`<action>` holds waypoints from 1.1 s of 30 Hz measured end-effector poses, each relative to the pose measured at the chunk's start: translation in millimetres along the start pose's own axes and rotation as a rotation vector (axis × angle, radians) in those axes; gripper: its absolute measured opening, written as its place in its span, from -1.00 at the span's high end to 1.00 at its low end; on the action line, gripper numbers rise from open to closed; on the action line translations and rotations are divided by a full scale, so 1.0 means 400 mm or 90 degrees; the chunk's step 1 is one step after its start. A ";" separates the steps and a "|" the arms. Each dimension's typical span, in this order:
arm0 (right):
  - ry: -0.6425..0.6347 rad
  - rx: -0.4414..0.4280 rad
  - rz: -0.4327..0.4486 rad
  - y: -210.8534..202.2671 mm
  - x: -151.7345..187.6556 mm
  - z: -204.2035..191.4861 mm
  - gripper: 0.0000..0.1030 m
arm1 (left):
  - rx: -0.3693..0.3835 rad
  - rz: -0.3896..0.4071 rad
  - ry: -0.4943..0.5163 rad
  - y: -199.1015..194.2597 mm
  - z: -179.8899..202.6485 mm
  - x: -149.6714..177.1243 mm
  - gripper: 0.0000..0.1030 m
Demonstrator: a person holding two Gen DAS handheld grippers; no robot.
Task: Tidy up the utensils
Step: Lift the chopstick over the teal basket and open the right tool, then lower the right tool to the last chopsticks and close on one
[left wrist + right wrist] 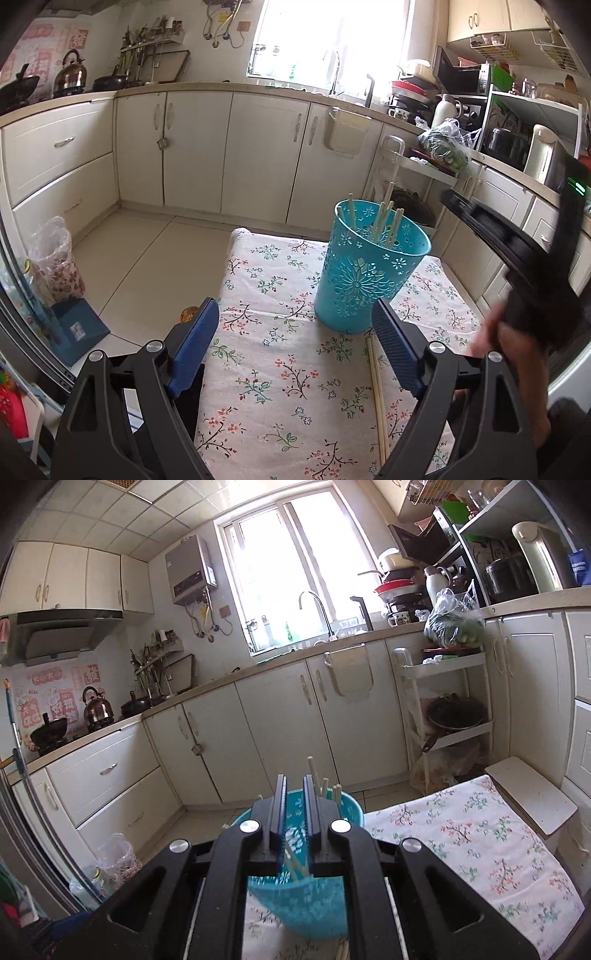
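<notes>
Left wrist view first: our left gripper hangs over the floral tablecloth with its blue pads spread wide and nothing between them but cloth. The teal holder stands upright near the far end of the table, just past the right pad. A bunch of pale chopsticks sits in it, long axes running roughly vertical, tips fanned up and leaning slightly away from us. A loose pair of chopsticks lies flat on the cloth right beside the right pad, long axis running from near the holder's base back toward the camera, almost straight along our line of sight. On the right edge we can see a hand holding the other black gripper body, blurred.

Right wrist view: our right gripper is above the teal holder, pointing out toward the cabinets. Its jaws stand only a narrow slit apart, and we see nothing pinched between them. Through the slit, chopsticks show slanting down inside the holder, while other ends poke up just past the right finger. The tablecloth stretches off to the right.
</notes>
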State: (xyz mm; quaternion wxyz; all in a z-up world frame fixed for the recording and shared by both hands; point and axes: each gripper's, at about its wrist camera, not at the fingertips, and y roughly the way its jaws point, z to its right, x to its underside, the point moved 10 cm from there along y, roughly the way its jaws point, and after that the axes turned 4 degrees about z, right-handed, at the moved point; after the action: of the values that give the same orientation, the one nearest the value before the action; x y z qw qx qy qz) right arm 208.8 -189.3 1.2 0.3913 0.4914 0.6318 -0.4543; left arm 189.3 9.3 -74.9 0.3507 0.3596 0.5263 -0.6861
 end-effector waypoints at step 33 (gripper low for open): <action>-0.002 0.083 -0.360 -0.053 0.469 0.117 0.47 | -0.037 -0.048 0.026 -0.012 -0.023 0.076 -0.82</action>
State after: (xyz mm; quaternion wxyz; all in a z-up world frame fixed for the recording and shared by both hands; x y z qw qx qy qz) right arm 150.7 -186.7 -184.5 0.2181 0.3192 0.7124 -0.5857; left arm 171.2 16.3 -100.3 0.3238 0.3430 0.5660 -0.6761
